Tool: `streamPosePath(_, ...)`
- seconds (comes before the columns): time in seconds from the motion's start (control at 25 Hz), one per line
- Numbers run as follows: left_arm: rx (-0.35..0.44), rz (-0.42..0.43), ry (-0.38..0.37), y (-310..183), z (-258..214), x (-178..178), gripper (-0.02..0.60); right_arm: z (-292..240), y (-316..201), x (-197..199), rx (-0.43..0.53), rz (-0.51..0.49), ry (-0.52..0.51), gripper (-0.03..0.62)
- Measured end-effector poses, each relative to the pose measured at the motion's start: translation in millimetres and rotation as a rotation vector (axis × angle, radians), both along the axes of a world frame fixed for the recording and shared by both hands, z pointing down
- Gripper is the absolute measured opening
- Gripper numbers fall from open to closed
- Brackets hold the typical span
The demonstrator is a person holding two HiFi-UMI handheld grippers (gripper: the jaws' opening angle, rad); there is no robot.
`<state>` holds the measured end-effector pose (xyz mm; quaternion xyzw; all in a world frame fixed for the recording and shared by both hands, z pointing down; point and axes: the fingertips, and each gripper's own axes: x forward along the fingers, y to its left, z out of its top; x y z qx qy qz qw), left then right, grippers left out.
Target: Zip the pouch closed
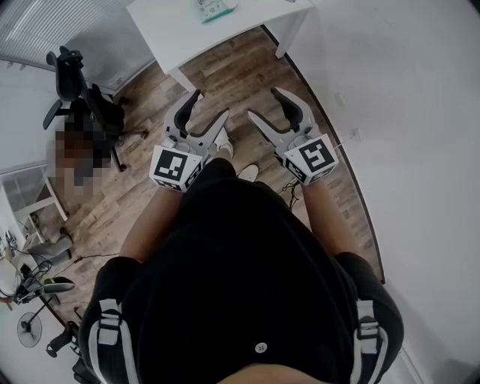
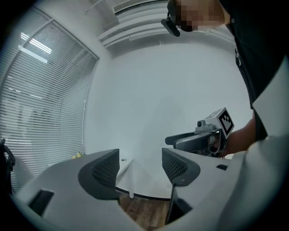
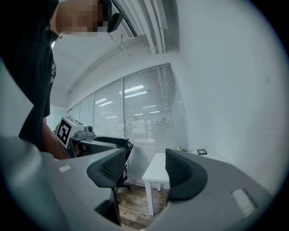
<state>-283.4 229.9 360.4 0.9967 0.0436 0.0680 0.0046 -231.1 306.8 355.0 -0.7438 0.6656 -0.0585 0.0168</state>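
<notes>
Head view: left gripper (image 1: 211, 103) and right gripper (image 1: 264, 103) empty, fingers wide apart, short of the desk (image 1: 169, 34). Zipping unstarted; I must approach first.

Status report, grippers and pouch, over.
Left gripper open, empty. Right gripper open, empty. Pouch not made out; small item on white table ahead, untouched. No obstruction seen.

Left gripper (image 2: 140, 169): fingers (image 2: 101, 171) stand apart, nothing between them. Beyond the gap, a white table (image 2: 141, 181) over wooden floor (image 2: 144, 212). Right gripper (image 2: 174, 140) is held up at the right. Window blinds (image 2: 40, 113) at the left.
</notes>
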Motion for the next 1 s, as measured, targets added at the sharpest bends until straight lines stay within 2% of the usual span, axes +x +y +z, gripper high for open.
streamPosePath(0.44,-0.024,0.045,0.017,-50.5,-3.2,83.9,0.288,-3.0,-55.9,71.5,-0.05,0.004,0.022,0.284)
streamPosePath(0.76,-0.044,0.052,0.014,-118.6,-6.5,134.6,0.288,-7.6,-128.9,118.9,-0.077,-0.009,0.027,0.284)
streamPosePath(1.0,-0.063,0.06,0.015,-168.6,-2.0,159.5,0.288,-4.5,-179.0,141.9,-0.105,-0.006,0.037,0.284)
